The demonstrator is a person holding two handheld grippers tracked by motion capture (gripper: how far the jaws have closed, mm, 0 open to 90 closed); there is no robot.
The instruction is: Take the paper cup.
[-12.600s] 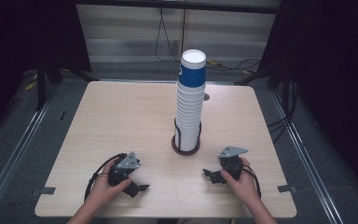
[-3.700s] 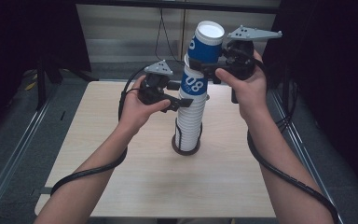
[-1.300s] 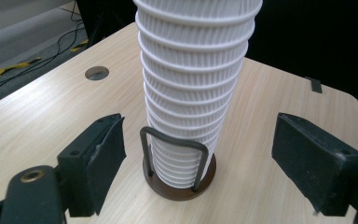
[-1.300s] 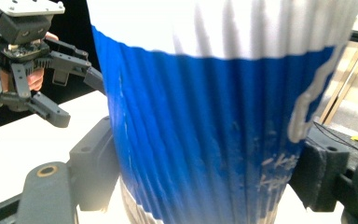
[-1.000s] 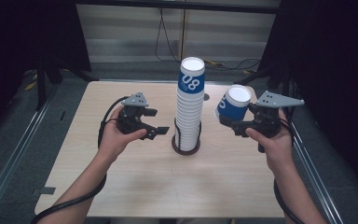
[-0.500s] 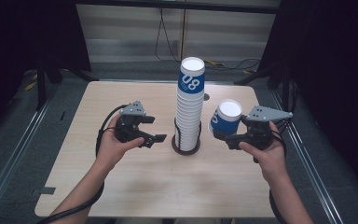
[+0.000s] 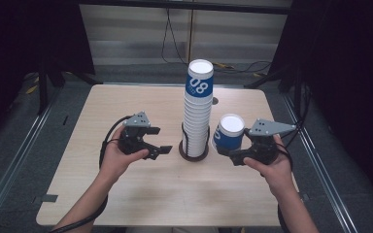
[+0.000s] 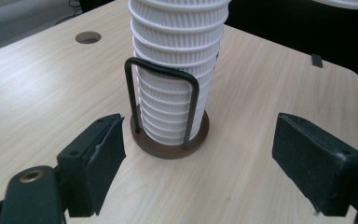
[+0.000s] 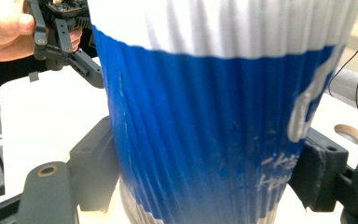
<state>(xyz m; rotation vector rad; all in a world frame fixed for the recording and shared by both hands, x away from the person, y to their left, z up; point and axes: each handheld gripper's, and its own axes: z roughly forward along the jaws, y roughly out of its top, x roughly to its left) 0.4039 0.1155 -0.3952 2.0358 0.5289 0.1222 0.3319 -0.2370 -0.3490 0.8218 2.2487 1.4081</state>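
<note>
A tall stack of ribbed white paper cups [image 7: 197, 111] stands in a dark round holder [image 7: 193, 151] with a wire loop at mid-table; its top cup is blue and marked 08. My right gripper [image 7: 229, 149] is shut on a single blue cup [image 7: 228, 134], white end up, just right of the stack and low over the table. In the right gripper view that blue cup [image 9: 205, 116] sits between both jaws. My left gripper [image 7: 159, 140] hovers open left of the holder, holding nothing. In the left gripper view the stack [image 8: 177, 70] and holder base [image 8: 168, 144] lie straight ahead.
The wooden table [image 7: 126, 194] has a small round hole [image 7: 215, 101] behind the stack. Cables lie on the floor beyond the far edge. Floor rails run along both sides of the table. The other hand's gripper [image 9: 86, 65] shows at the upper left of the right gripper view.
My right gripper has brought the blue cup down and in toward the stack. My left gripper has sunk a little and come closer to the holder, still open.
</note>
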